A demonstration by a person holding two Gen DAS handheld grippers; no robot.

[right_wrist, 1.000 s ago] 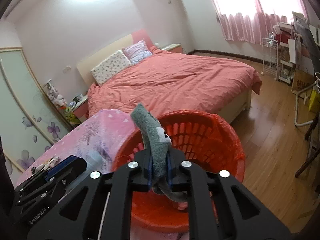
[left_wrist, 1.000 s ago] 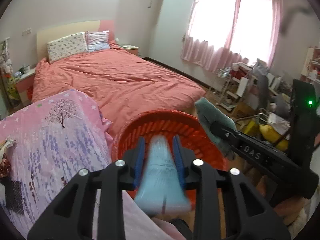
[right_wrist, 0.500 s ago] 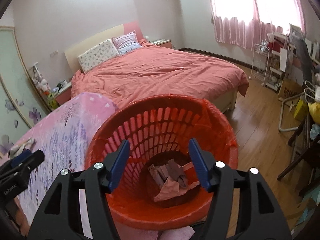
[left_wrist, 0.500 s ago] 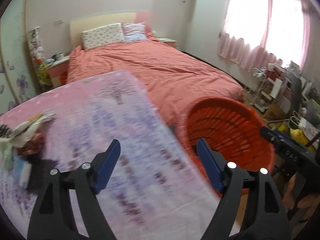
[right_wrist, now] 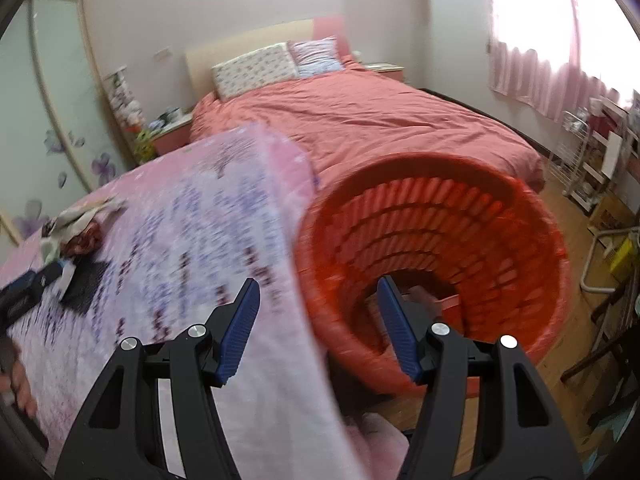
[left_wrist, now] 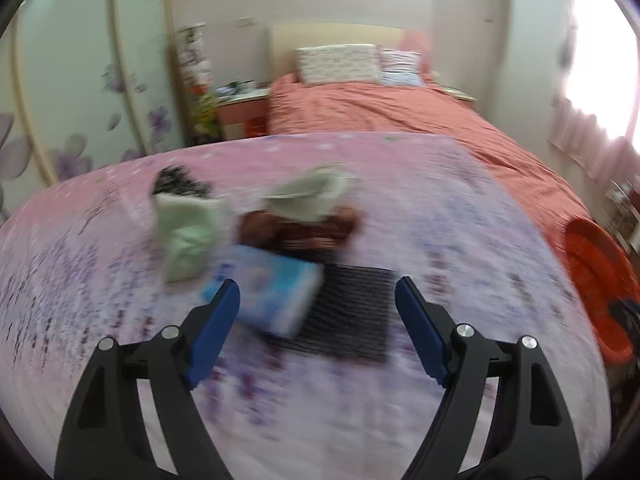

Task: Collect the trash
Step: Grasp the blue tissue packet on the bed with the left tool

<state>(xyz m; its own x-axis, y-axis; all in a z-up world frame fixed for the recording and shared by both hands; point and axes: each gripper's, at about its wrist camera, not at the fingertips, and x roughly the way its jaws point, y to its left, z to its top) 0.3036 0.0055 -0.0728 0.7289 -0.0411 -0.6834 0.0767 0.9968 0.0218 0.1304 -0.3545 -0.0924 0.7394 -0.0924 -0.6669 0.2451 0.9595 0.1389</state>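
Left wrist view first: your left gripper (left_wrist: 318,320) stands wide open with nothing between its blue pads, hanging over the pink flowered cloth (left_wrist: 460,216). Just beyond it lies the blue packet (left_wrist: 276,292), partly over a dark mesh piece (left_wrist: 352,312). Past those sit a pale green bag (left_wrist: 186,236), a reddish-brown wrapper (left_wrist: 296,228) with crumpled white paper (left_wrist: 308,194) on top, and a dark speckled scrap (left_wrist: 178,182) behind the bag. All of this is still to be collected, and blur keeps you from naming any of it exactly.

Your right gripper (right_wrist: 316,328) is likewise open and empty, poised at the edge of the cloth beside the red basket (right_wrist: 520,208), which stands on the floor just off the cloth's edge. Some pinkish scraps (right_wrist: 444,300) already lie in its bottom, so part of the job looks done. Judging by the heap, roughly half a dozen pieces remain. Farther off, the bed (right_wrist: 380,120) carries no trash that you can make out.
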